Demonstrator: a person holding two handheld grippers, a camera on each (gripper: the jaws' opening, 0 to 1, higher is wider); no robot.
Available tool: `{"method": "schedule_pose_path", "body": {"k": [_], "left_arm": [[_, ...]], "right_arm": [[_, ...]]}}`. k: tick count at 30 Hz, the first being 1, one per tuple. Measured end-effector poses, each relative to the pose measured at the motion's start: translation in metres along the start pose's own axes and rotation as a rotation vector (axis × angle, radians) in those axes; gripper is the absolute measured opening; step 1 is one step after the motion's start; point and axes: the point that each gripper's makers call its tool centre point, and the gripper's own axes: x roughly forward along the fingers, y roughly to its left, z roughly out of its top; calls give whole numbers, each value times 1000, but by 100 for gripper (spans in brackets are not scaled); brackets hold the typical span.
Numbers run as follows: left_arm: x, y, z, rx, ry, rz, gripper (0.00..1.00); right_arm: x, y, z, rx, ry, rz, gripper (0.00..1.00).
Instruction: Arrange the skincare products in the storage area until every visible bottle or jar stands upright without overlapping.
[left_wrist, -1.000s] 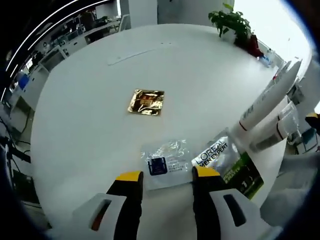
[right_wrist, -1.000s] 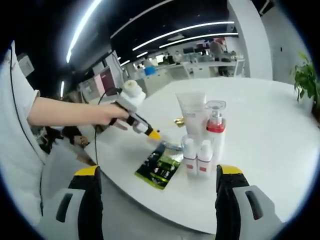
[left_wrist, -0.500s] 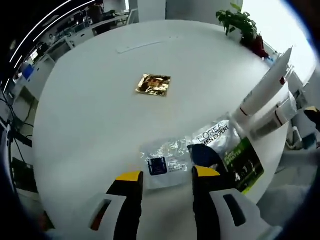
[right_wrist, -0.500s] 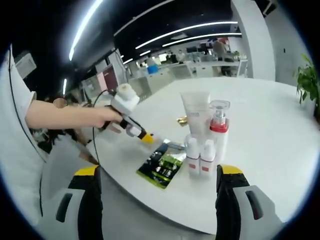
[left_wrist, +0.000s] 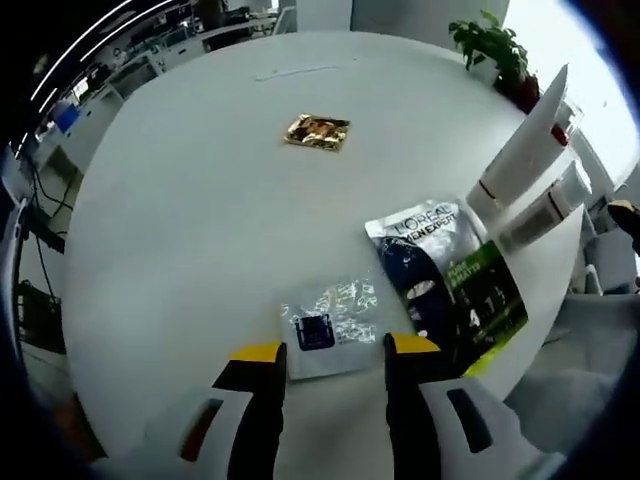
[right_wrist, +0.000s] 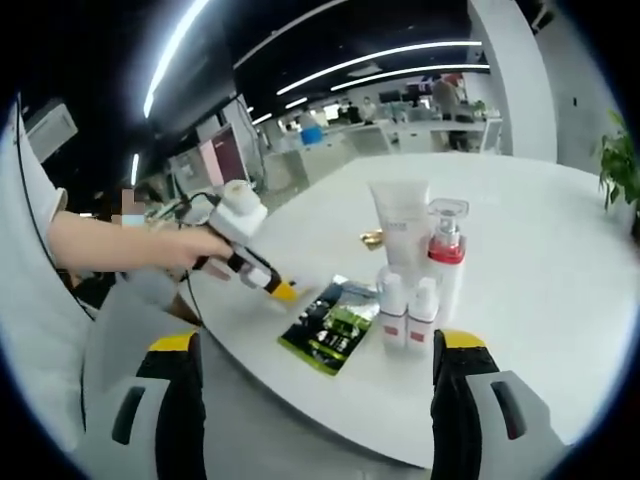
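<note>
White desk (left_wrist: 180, 180): round, carries all the products.
Left claw (left_wrist: 326, 350): jaws parted, tips at either side of a clear sachet (left_wrist: 328, 322) lying flat near the desk edge.
Right claw (right_wrist: 318, 343): jaws wide apart, gripping nothing, off the desk edge.
Bottles: white tube (right_wrist: 400, 222), red-collared pump bottle (right_wrist: 446, 255) and two small bottles (right_wrist: 407, 312) stand upright, clustered.
Flat packs: green-black sachet (left_wrist: 446, 290) beside the bottles; gold sachet (left_wrist: 318, 131) well apart.

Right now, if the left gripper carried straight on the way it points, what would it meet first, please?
Most likely the clear sachet lying flat on the white table, directly ahead of the left gripper and between its open jaws. Depth is uncertain, so the height above the sachet is unclear.
</note>
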Motion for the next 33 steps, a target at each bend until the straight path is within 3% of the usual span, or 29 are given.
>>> {"method": "schedule_pose_path", "body": {"k": [8,15,18,33], "left_arm": [[-8,-16,-30,-56,21,9,41],[-14,-24,-44,-94,10,41,41],[-13,-25,-47,-131,6,44,41],[-13,-29,-46,-158,0,59,41]], "right_arm": [[1,4,0,-7,3,24,95],[2,8,-1,-10,9,47,94],[2,10,-2,-11,12,55,94],[3,13,-2,-7,16,70,94]]}}
